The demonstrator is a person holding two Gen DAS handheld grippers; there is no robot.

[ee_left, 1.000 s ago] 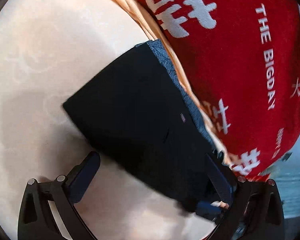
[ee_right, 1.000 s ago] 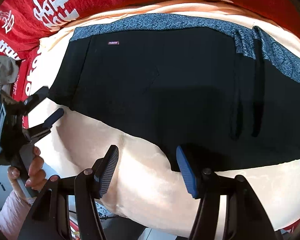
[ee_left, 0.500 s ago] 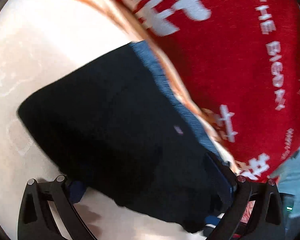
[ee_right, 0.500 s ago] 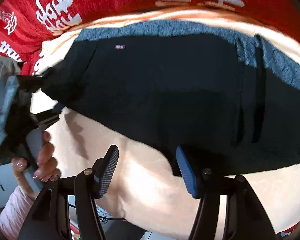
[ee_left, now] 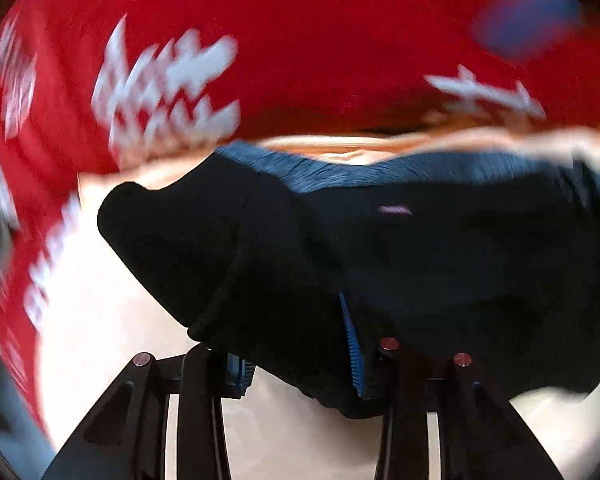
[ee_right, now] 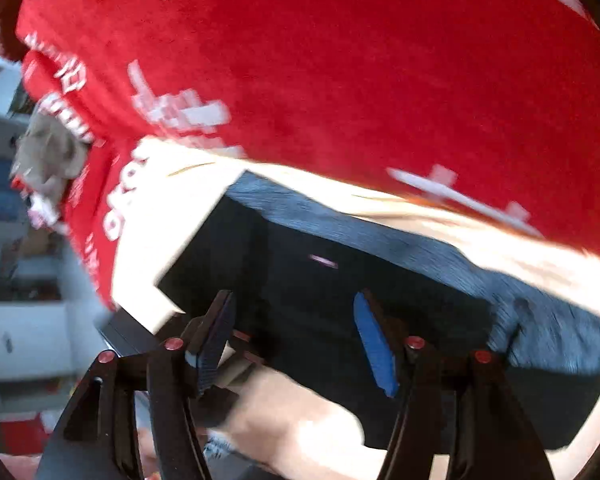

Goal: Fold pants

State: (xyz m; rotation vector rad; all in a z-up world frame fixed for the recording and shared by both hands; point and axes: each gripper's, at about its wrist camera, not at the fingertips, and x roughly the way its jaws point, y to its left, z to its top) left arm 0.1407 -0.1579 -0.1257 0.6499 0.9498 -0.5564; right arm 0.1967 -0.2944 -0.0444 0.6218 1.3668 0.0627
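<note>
A cream desk (ee_left: 112, 320) with a red cloth (ee_left: 320, 40) printed in white at its far side carries one pair of black pants (ee_left: 460, 248) with a grey-blue waistband (ee_right: 340, 224) along the far edge. The left tongs (ee_left: 300, 364) have just been closing and now pinch a bunched fold of the pants, lifted off the desk, while the right tongs (ee_right: 296, 344) stand about half open over the pants with nothing gripped. Only the right view shows a room with pale cabinets (ee_right: 24, 332) beyond the desk's left end, and only the left view a blurred blue shape (ee_left: 528, 20) at its upper right.
</note>
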